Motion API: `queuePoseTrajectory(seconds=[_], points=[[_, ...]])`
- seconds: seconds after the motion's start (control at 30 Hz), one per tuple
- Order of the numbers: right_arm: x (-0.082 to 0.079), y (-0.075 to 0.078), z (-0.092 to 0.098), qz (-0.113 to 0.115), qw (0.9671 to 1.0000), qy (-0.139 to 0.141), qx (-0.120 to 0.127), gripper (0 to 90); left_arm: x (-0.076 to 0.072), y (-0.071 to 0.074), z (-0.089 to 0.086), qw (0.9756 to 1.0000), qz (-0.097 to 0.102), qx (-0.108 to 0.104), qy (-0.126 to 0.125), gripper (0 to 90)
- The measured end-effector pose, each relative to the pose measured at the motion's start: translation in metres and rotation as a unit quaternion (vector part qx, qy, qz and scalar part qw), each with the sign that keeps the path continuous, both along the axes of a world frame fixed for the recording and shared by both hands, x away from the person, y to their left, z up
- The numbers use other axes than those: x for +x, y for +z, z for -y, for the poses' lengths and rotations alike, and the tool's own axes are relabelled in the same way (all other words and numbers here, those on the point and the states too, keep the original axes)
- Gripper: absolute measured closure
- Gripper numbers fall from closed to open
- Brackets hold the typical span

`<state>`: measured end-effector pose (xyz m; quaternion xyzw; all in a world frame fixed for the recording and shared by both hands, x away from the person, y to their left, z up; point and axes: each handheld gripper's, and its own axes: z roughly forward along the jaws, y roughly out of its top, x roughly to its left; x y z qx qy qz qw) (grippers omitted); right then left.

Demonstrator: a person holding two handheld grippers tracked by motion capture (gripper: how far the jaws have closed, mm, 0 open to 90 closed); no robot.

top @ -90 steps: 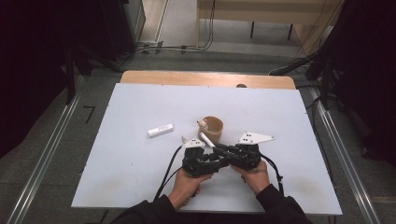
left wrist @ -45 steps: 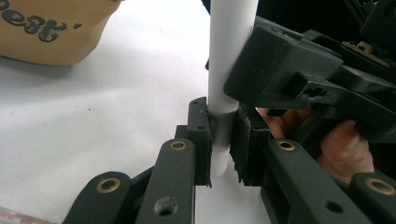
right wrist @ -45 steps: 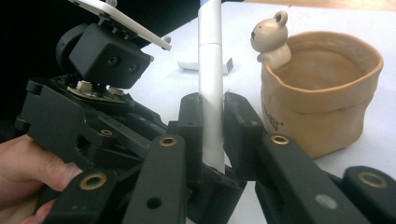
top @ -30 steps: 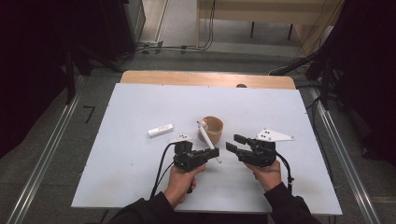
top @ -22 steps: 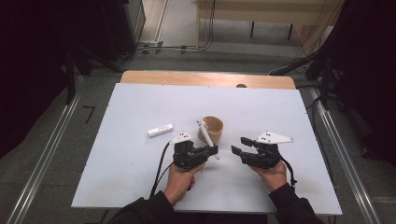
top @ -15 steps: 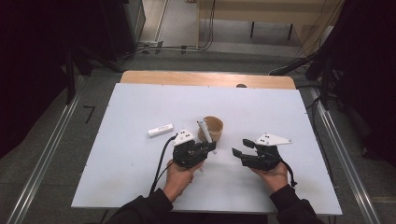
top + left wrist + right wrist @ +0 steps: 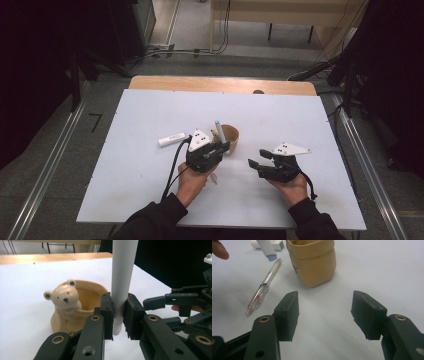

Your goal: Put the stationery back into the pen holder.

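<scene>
My left gripper (image 7: 221, 148) (image 7: 119, 311) is shut on a white pen (image 7: 219, 131) (image 7: 123, 277), which stands nearly upright just beside a tan cup (image 7: 230, 137) (image 7: 75, 312) with a small bear figure on its rim. My right gripper (image 7: 256, 161) (image 7: 324, 307) rests low over the table to the right of the cup. Its jaws have just been opening and hold nothing between them. In the right gripper view the cup (image 7: 314, 262) stands ahead, and a clear pen (image 7: 262, 291) lies on the table to its left.
A short white cap-like piece (image 7: 171, 139) lies on the white table (image 7: 300, 120), left of the left gripper. A wooden strip (image 7: 220, 84) runs along the far edge. Dark equipment and floor rails flank the table.
The two hands have parted. My left gripper has lifted the white pen and tipped it upright by the cup. The right gripper has drifted right and its jaws stand wider.
</scene>
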<state>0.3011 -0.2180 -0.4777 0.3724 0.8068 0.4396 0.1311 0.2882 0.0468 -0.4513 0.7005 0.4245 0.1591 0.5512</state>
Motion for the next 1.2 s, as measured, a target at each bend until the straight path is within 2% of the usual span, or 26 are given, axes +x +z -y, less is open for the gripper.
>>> queuePoseTrajectory(seconds=[0.4,0.63,0.77,0.87,1.0,1.2], points=[[0.0,0.0,0.0,-0.002,1.0,-0.001,0.004,38.2,0.014,0.008,0.008,0.9998,0.011,0.004,0.014,78.7],[0.0,0.0,0.0,-0.001,1.0,0.002,0.006,38.5,0.023,0.01,0.011,0.9994,0.022,0.01,0.025,78.7],[0.0,0.0,0.0,-0.003,1.0,0.002,0.007,38.8,0.028,0.009,0.014,0.999,0.026,0.021,0.03,78.6],[0.0,0.0,0.0,-0.002,1.0,0.003,0.007,38.8,0.032,0.011,0.014,0.9989,0.027,0.018,0.035,78.6],[0.001,-0.001,-0.001,-0.002,1.0,0.003,0.008,38.8,0.04,0.01,0.017,0.9986,0.024,0.029,0.037,78.5],[0.001,-0.001,0.0,-0.003,1.0,0.004,0.009,38.9,0.052,0.005,0.018,0.9985,0.006,0.036,0.042,78.5]])
